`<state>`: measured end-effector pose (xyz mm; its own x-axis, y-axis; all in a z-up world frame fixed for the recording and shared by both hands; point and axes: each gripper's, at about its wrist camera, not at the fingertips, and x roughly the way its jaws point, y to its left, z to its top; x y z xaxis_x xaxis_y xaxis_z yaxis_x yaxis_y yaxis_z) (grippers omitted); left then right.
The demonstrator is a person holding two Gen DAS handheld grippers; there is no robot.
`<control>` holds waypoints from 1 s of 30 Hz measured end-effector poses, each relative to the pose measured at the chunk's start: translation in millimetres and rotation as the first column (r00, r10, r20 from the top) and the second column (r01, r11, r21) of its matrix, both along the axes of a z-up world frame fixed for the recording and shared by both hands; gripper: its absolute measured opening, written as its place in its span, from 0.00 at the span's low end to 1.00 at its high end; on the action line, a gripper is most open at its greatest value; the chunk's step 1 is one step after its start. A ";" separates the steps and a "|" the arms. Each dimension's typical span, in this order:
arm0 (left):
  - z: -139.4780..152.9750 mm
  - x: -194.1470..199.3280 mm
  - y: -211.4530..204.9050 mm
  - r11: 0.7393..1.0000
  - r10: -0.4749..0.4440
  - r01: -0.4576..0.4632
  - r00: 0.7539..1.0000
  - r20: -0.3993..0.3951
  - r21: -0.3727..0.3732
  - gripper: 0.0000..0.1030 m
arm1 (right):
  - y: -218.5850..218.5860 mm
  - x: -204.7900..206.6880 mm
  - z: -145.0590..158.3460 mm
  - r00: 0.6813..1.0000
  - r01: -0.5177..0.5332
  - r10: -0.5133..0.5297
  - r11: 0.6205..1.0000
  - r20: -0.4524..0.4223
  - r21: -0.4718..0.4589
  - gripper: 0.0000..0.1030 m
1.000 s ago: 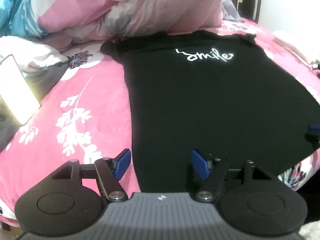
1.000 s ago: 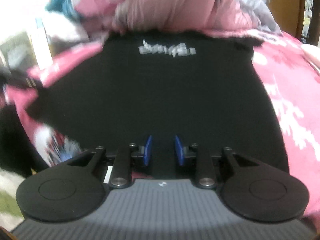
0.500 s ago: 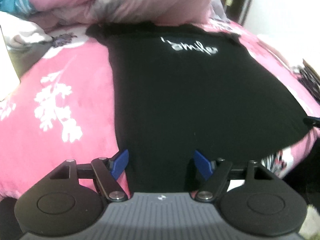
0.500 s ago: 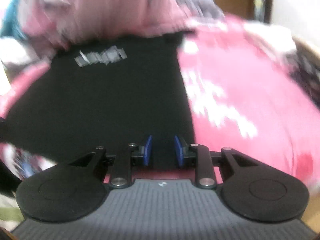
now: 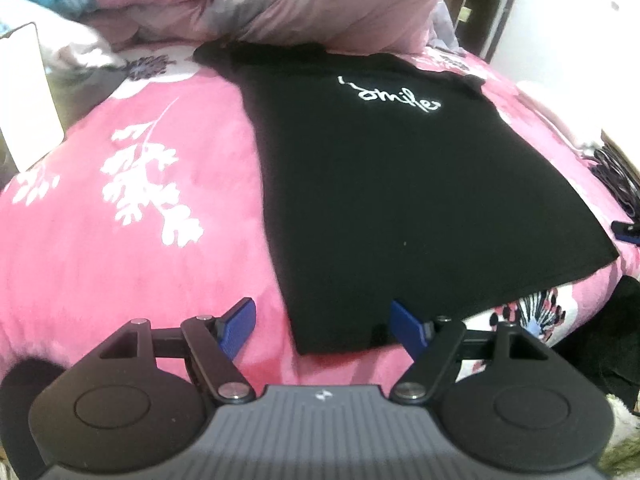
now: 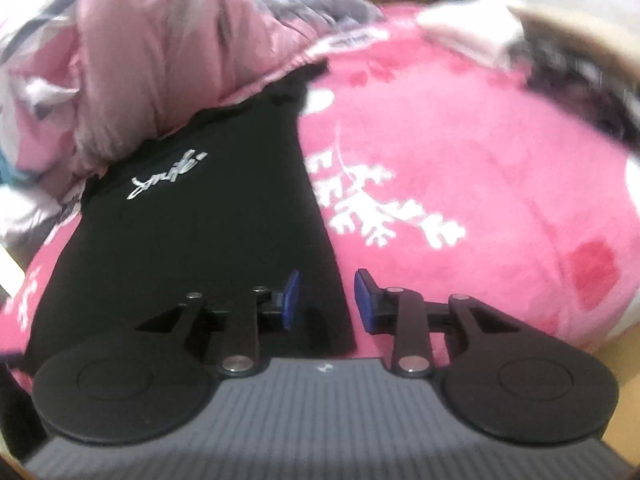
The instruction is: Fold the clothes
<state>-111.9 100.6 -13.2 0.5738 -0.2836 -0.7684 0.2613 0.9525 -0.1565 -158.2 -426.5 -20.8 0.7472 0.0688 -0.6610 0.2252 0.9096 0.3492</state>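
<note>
Now black shirt [image 5: 400, 184] lies flat, pink blanket [image 5: 120, 240] bare along both side edges.

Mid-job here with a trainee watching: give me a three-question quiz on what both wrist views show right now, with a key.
1. True or false: the black T-shirt lies spread flat on the pink blanket.
2. What does the left gripper have between its fingers?
A. a folded sleeve, clamped
B. the shirt's near corner, not clamped
C. nothing but blanket
3. Fill in: in the right wrist view, the right gripper sits over the shirt's ____ edge.

Key
1. True.
2. B. The jaws stand wide on either side of the corner, pads clear of the cloth.
3. Right. Its jaws have just been opening; the edge lies between them, unpinched.
</note>
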 end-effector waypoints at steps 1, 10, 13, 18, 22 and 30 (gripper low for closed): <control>-0.4 -2.6 0.4 1.000 0.003 -0.003 1.000 0.000 0.001 0.73 | -4.1 2.2 -5.2 1.000 0.007 -0.006 0.999 -0.017 0.037 0.30; -8.2 0.1 11.5 0.997 0.045 -0.043 0.998 0.034 -0.068 0.68 | -20.0 -5.0 -18.8 0.997 0.068 -0.059 0.962 -0.043 0.264 0.30; -10.4 4.9 14.9 0.994 0.053 -0.048 0.997 0.048 -0.099 0.62 | -21.2 -4.0 -19.8 0.997 0.077 -0.065 0.951 -0.048 0.298 0.31; -7.5 6.7 20.3 0.989 0.077 -0.070 0.996 0.049 -0.129 0.39 | -14.1 -8.0 -17.0 0.998 0.046 -0.032 0.955 -0.052 0.292 0.29; -3.4 9.8 20.8 0.987 0.081 -0.071 0.995 0.063 -0.143 0.38 | -13.6 -5.4 -18.7 0.998 0.051 -0.035 0.956 -0.061 0.289 0.29; -8.0 29.2 16.7 0.982 0.088 -0.088 0.996 -0.007 -0.164 0.29 | -10.3 -5.0 -19.6 0.997 0.057 -0.043 0.960 -0.059 0.273 0.29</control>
<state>-82.7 117.3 -21.3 0.6024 -0.3545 -0.7151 0.1777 0.9330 -0.3128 -163.1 -436.8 -40.3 0.7195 0.2163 -0.6599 0.2923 0.7677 0.5703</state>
